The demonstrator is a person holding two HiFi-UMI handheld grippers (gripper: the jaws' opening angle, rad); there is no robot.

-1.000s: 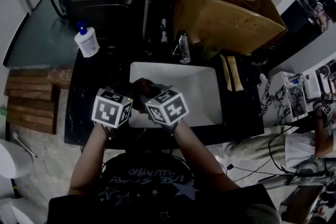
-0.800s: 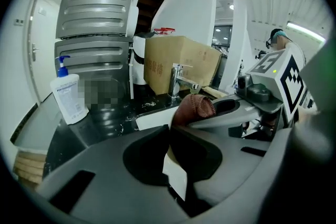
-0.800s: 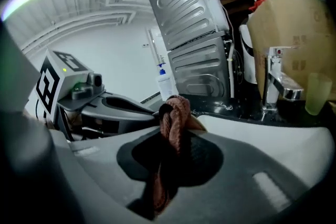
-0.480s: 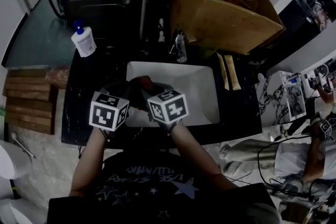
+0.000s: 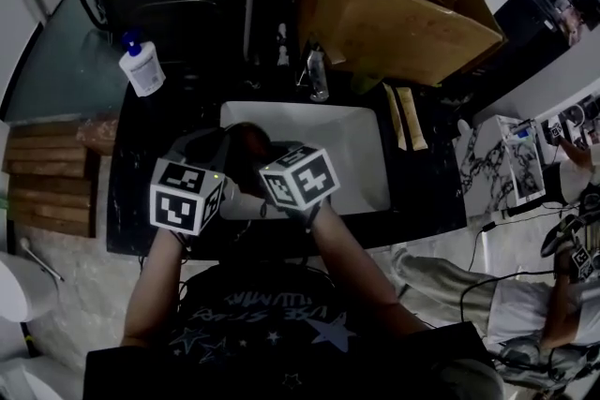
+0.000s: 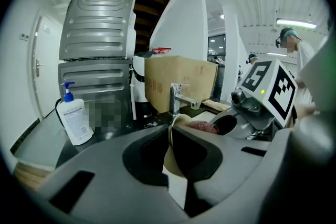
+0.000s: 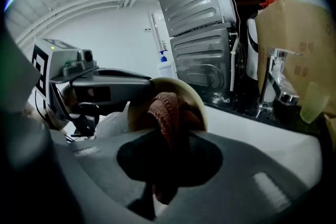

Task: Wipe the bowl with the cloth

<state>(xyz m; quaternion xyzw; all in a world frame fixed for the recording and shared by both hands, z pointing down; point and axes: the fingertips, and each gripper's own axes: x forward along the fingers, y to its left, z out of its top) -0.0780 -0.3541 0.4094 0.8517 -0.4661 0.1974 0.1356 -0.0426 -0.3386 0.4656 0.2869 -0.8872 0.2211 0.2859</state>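
A cream bowl [image 6: 177, 124] is tilted on edge over the white sink [image 5: 352, 155], and my left gripper [image 6: 170, 132] is shut on its rim. In the right gripper view the bowl [image 7: 186, 97] faces me with its hollow. A reddish-brown knitted cloth [image 7: 164, 110] is pinched in my right gripper [image 7: 166, 139] and pressed into the bowl's inside. The cloth [image 6: 202, 126] also shows inside the bowl in the left gripper view, with the right gripper's marker cube [image 6: 270, 86] just beyond it. In the head view both marker cubes [image 5: 186, 194] [image 5: 300, 175] sit close together at the sink's near left edge.
A chrome faucet [image 5: 317, 75] stands behind the sink. A white pump bottle [image 5: 141, 68] is on the counter at the far left. A large cardboard box [image 5: 394, 9] fills the back right. A black countertop [image 5: 427, 192] rings the sink. A person stands off to the right [image 6: 294, 47].
My left gripper has risen a little with the bowl and tipped it. The right gripper has stayed in the bowl with the cloth.
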